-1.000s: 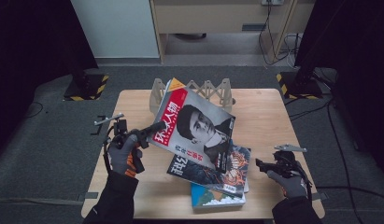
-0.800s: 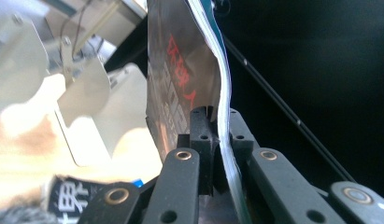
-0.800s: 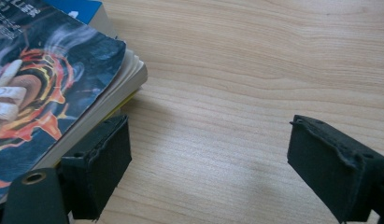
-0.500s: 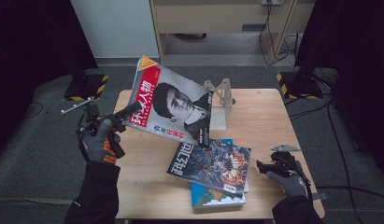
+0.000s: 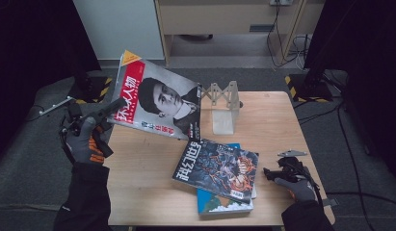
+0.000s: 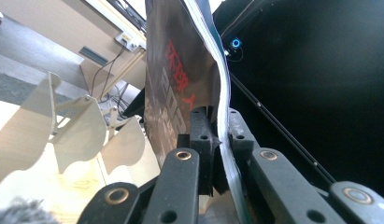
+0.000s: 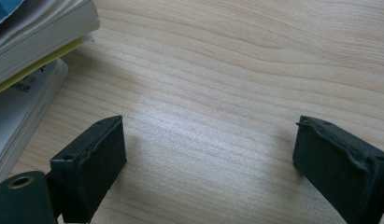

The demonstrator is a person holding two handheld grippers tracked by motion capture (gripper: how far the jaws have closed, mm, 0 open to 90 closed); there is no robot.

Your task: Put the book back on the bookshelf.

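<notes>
A magazine (image 5: 159, 98) with a red title band and a portrait cover hangs tilted in the air over the table's back left. My left gripper (image 5: 113, 105) is shut on its lower left edge. In the left gripper view the two black jaws pinch the curved page edge of the magazine (image 6: 180, 84), with the left gripper (image 6: 217, 135) pointing upward. My right gripper (image 5: 270, 173) rests low near the table's front right, open. In the right gripper view the right gripper (image 7: 208, 158) has bare wood between its jaws, which have just been opening further.
A dark sci-fi magazine (image 5: 217, 166) lies on a blue book (image 5: 219, 204) at the front middle of the wooden table (image 5: 147, 168). The stack's edges (image 7: 35, 32) lie to the left of the right gripper. A pale zigzag book rack (image 5: 223, 103) stands at the back middle.
My left hand has lifted the portrait magazine up and to the left, off the stack, which uncovers the rack and the dark magazine. The right hand has stayed in place.
</notes>
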